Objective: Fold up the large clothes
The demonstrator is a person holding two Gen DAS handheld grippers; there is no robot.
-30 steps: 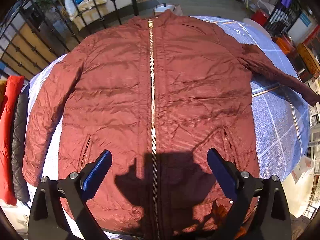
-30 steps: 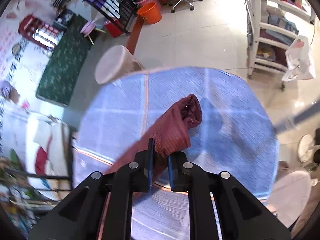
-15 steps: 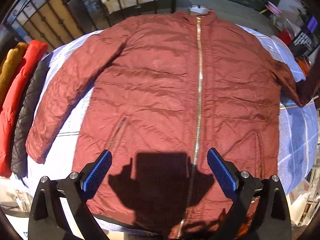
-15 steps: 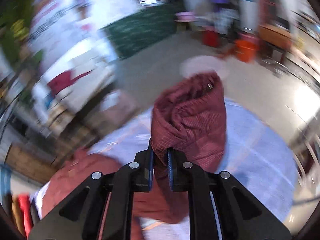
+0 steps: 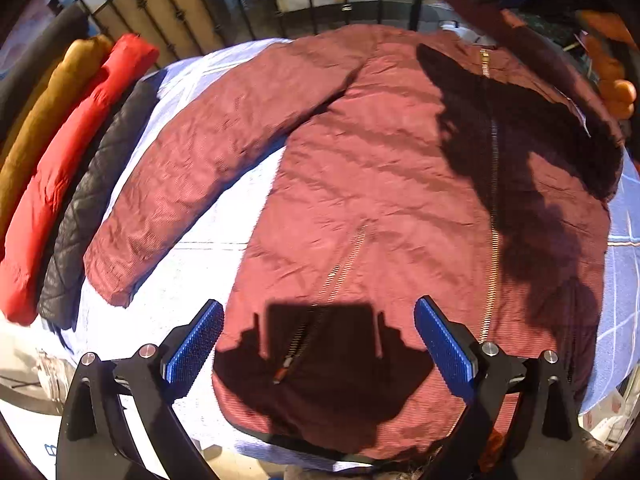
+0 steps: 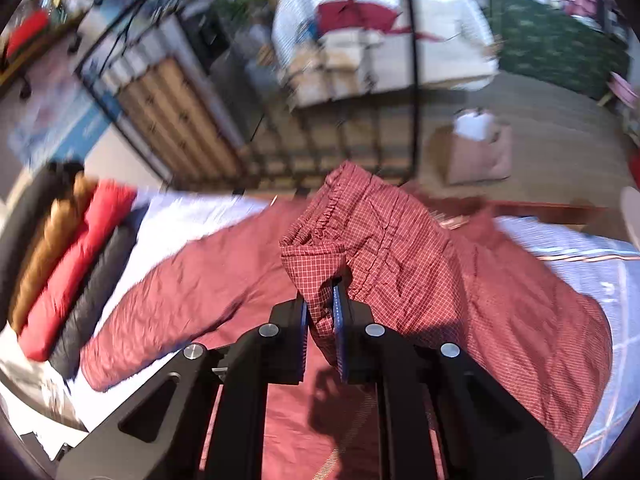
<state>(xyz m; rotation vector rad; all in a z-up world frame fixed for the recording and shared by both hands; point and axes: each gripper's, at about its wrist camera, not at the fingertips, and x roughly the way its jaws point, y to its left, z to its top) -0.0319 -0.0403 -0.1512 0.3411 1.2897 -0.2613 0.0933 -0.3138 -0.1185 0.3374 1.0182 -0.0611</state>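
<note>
A dark red quilted jacket [image 5: 380, 184] lies front up, zipped, on a table under a light blue checked cloth [image 5: 192, 272]. My left gripper [image 5: 318, 340] is open and empty above the jacket's hem. Its left sleeve [image 5: 188, 184] lies spread out to the left. My right gripper [image 6: 320, 312] is shut on the cuff of the right sleeve [image 6: 360, 236] and holds it lifted over the jacket's body [image 6: 224, 280]. In the left wrist view that raised sleeve [image 5: 532, 56] crosses the upper right.
Folded jackets lie in a row at the table's left edge: black [image 5: 84, 216], red [image 5: 60, 176] and mustard [image 5: 44, 112]. A black metal railing [image 5: 256, 0] stands behind the table. A bed [image 6: 380, 48] and a paper bag [image 6: 476, 148] are beyond it.
My right gripper has swung the right sleeve up and left, from the table's right side to above the jacket's body. My left gripper has shifted left along the hem, still open.
</note>
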